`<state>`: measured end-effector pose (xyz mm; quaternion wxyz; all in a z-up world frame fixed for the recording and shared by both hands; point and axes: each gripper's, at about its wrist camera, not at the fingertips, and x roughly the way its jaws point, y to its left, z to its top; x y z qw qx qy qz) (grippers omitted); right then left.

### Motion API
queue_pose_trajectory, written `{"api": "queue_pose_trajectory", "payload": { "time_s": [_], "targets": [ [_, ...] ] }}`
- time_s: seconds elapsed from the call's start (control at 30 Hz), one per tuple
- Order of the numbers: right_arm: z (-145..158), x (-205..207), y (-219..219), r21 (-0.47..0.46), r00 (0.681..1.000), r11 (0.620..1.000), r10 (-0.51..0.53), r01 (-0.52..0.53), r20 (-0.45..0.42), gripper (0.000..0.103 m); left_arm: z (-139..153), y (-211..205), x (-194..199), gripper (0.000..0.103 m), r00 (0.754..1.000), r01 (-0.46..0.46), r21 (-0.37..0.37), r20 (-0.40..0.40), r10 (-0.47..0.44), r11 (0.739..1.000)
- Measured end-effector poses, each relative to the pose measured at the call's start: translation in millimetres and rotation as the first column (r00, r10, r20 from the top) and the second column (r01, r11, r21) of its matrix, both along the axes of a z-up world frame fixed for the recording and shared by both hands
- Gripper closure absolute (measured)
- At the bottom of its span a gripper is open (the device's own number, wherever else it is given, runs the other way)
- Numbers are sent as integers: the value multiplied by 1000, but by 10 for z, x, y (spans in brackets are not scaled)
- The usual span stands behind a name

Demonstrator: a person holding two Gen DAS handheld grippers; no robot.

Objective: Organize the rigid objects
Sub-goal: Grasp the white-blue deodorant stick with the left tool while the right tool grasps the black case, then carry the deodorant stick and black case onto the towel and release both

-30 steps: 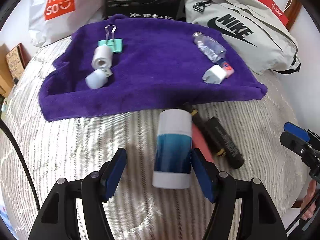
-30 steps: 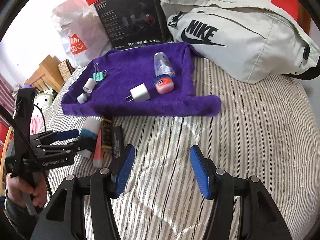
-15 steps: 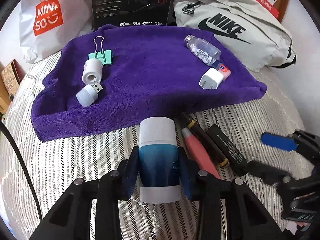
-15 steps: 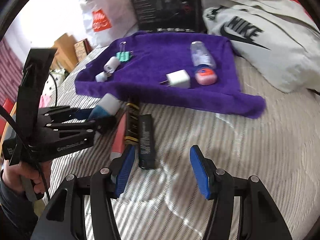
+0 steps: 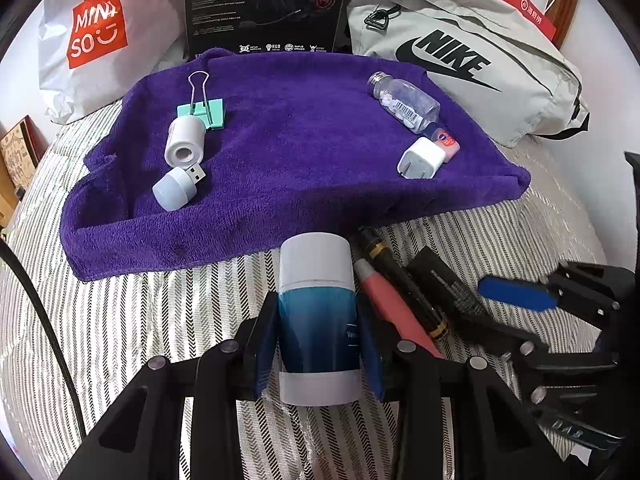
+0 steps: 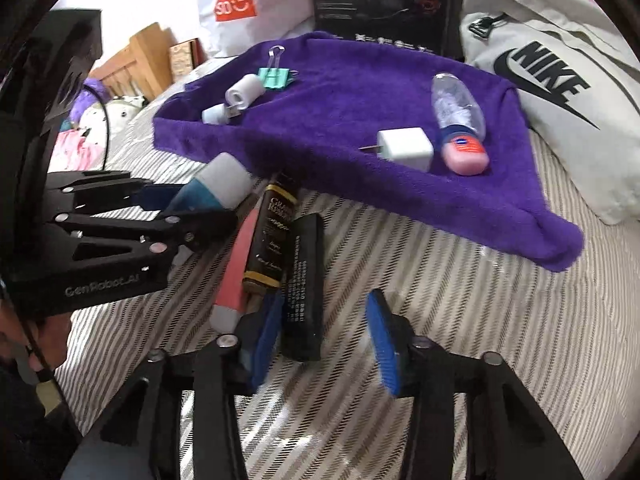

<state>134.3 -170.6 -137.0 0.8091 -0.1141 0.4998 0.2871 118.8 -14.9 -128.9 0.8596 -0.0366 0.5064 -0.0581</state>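
**Left jaws clamping the blue tube, right jaws spread over the black stick**

I am gripping the blue tube (image 5: 318,320) with my left gripper (image 5: 318,344), jaws pressing both sides of its blue band, its white cap pointing toward the towel (image 5: 300,140). My right gripper (image 6: 324,340) is hovering with jaws apart, the black stick (image 6: 302,288) lying between them, close to the left pad. Just beside that stick are lying a dark gold-lettered tube (image 6: 272,236) and a pink tube (image 6: 236,272), all on the striped bed (image 6: 480,320). On the towel are sitting a binder clip (image 5: 202,110), a white roll (image 5: 185,142) and a USB plug (image 5: 176,188) at the left, and a clear bottle (image 5: 404,102), a pink tin (image 5: 446,142) and a charger (image 5: 420,158) at the right. Behind it a Nike bag (image 5: 460,52), a black box (image 5: 264,4) and a Miniso bag (image 5: 96,28) are leaning.
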Motion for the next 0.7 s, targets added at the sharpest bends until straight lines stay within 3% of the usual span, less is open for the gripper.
{"api": "queue_pose_trajectory", "payload": {
  "time_s": [0.1, 0.33, 0.47, 0.57, 0.7],
  "targets": [
    [46, -69, -48, -16, 1000, 1000, -8, 9, 8, 80, 4, 12, -30, 68, 1000, 10, -1, 0, -10, 1000],
    [5, -129, -139, -81, 1000, 997, -11, 12, 5, 80, 10, 28, -46, 68, 1000, 7, -16, 5, -7, 1000],
    [-7, -27, -23, -101, 999, 995, 6, -3, 31, 73, 10, 63, -48, 68, 1000, 0, -41, 4, 0, 999],
    [-6, 45, 27, -98, 1000, 995, 12, -10, 25, 76, 7, 86, -58, 69, 1000, 0, -60, 10, 0, 998],
    [24, 2, 13, -133, 1000, 991, 7, -4, 19, 81, 15, 85, -117, 69, 1000, -2, -30, 1, 2, 1000]
  ]
}}
